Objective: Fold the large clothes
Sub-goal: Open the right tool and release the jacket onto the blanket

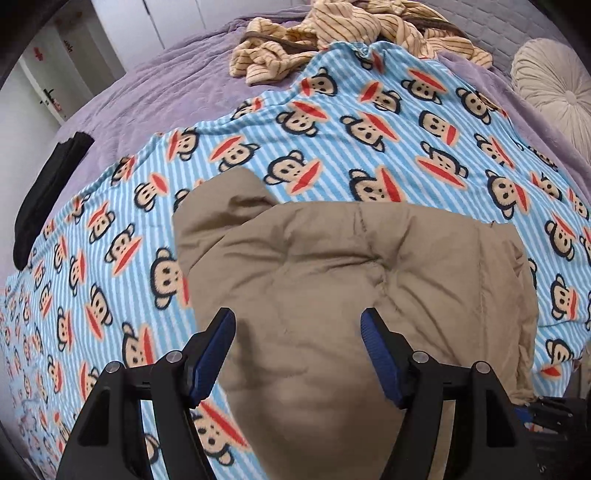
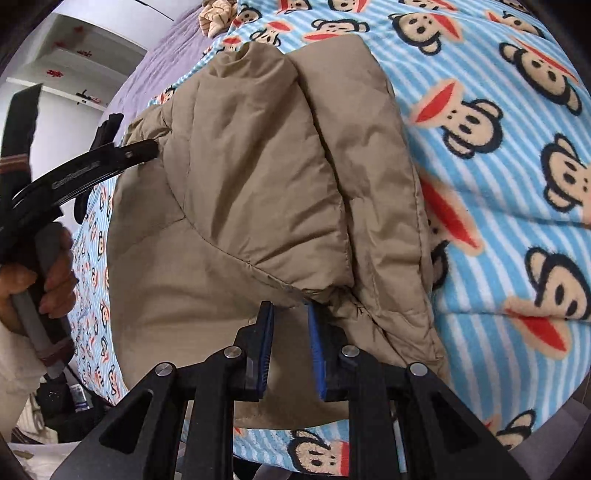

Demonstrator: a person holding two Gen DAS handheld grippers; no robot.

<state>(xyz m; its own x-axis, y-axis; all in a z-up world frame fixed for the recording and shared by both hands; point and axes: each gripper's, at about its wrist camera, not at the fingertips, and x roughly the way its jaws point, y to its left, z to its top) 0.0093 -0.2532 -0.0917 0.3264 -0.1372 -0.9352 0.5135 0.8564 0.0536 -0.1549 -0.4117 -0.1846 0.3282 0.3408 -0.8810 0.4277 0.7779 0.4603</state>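
The tan jacket (image 1: pixel 351 280) lies partly folded on the monkey-print blanket (image 1: pixel 369 122), near edge of the bed. I hold the left gripper (image 1: pixel 297 325) wide apart above the padding, gripping nothing, ready to press or pinch. The right gripper (image 2: pixel 290 310) is nearly closed at a folded sleeve seam; whether it pinches fabric, I cannot tell.

One tan padded jacket (image 1: pixel 332 280), one monkey-print blanket (image 1: pixel 369 122), one striped garment (image 1: pixel 332 33), one round cushion (image 1: pixel 550 81).
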